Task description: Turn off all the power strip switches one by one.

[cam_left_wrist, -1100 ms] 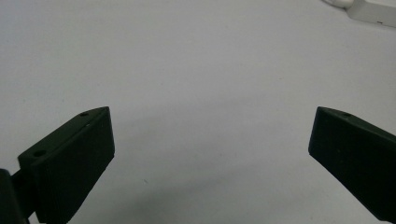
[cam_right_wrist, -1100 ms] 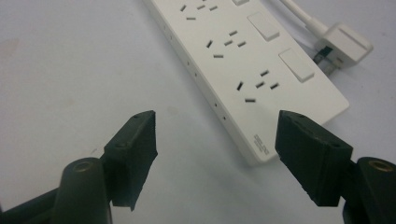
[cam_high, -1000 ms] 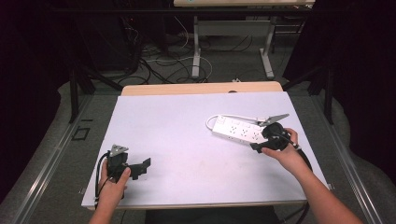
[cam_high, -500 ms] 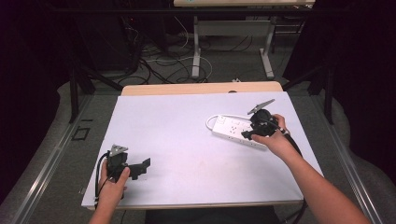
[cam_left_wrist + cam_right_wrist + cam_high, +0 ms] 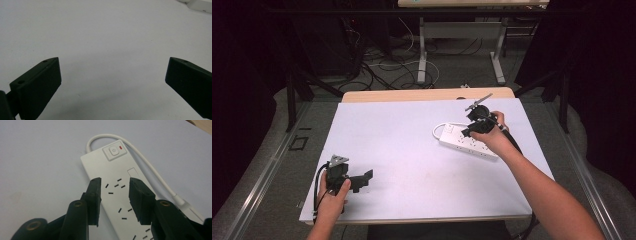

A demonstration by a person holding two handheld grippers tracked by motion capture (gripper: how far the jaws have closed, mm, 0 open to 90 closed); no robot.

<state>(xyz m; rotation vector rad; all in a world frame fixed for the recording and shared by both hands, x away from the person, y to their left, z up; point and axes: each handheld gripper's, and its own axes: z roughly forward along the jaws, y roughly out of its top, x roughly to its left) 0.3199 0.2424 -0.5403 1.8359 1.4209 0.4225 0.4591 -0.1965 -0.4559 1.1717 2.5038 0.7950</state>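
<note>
Hovering over the white power strip (image 5: 468, 142), the right gripper (image 5: 472, 131) points down along the strip's length toward the end that carries the power button (image 5: 114, 151) and its small red light. In the right gripper view the jaws have just been closing and now stand narrowly apart, with nothing between them; the strip's socket slots show in the gap below them, and the pads look clear of its surface. The strip lies flat on the right half of the white table (image 5: 412, 150), its long axis running on a slant from the switch end, nearer the table's middle, to the end near the right edge. Its white cord (image 5: 150, 167) loops out of the switch end and comes back along the strip's far side. The button sits straight ahead of the jaw tips, so reaching it would likely mean a short move forward along the strip rather than across it. The left gripper (image 5: 362, 178) rests low near the table's front left corner, well apart from the strip, its jaws spread wide and empty over bare tabletop, so the right hand is clearly the nearer one.
</note>
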